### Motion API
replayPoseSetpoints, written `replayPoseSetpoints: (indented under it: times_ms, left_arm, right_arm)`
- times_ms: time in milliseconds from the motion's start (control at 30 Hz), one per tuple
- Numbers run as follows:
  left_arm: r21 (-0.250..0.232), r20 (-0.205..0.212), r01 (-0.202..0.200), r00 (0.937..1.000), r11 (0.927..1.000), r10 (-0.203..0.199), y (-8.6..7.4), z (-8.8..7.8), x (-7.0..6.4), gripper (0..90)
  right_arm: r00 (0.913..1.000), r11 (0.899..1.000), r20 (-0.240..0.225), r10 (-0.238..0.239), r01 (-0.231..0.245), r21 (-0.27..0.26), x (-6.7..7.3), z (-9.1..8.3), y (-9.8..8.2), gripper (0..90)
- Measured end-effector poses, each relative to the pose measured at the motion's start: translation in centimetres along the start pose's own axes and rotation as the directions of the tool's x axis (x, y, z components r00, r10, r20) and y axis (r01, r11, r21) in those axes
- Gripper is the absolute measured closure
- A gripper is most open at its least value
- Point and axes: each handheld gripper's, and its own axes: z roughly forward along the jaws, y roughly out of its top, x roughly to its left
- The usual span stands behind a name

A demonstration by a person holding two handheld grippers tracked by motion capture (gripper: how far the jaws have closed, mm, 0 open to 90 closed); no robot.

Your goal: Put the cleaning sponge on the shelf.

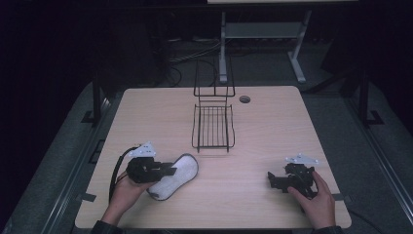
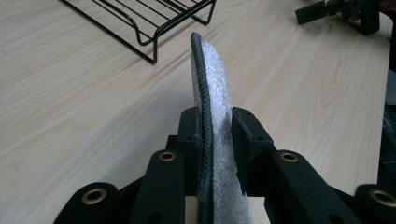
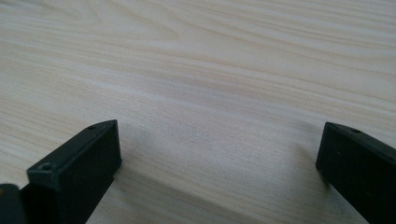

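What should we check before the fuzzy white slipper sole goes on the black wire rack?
1. Left gripper has its jaws shut on the insole: ok.
2. Grip is deep enough: ok, the insole runs well past the jaws on both ends.
3. Wire rack has nothing on it: ok.
4. Table between insole and rack is free of obstacles: ok.
5. Right gripper is out of the way, jaws open and holding nothing: ok.
6. Insole will sit steady on the rack: cannot tell.
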Motion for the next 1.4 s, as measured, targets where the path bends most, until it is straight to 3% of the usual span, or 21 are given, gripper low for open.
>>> replayPoseSetpoints:
  times_ms: [600,1100,1400]
  left_arm:
    - [-0.033,0.001,-0.01,0.9999,0.9994,0.01,1.9,-0.7,-0.7,76.6]
    - [-0.08,-0.009,-0.019,0.9998,0.9966,0.018,4.9,-0.7,-0.2,76.5]
    - [-0.092,-0.005,-0.01,0.9999,0.9957,0.01,5.8,-0.4,0.5,76.5]
  right_arm:
    - [1.0,1.0,0.0,-0.002,0.002,0.0,0.0,0.0,0.0,0.0]
    - [1.0,1.0,0.0,-0.002,0.002,0.0,0.0,0.0,0.0,0.0]
    - [1.0,1.0,0.0,-0.001,0.001,0.0,0.0,0.0,0.0,0.0]
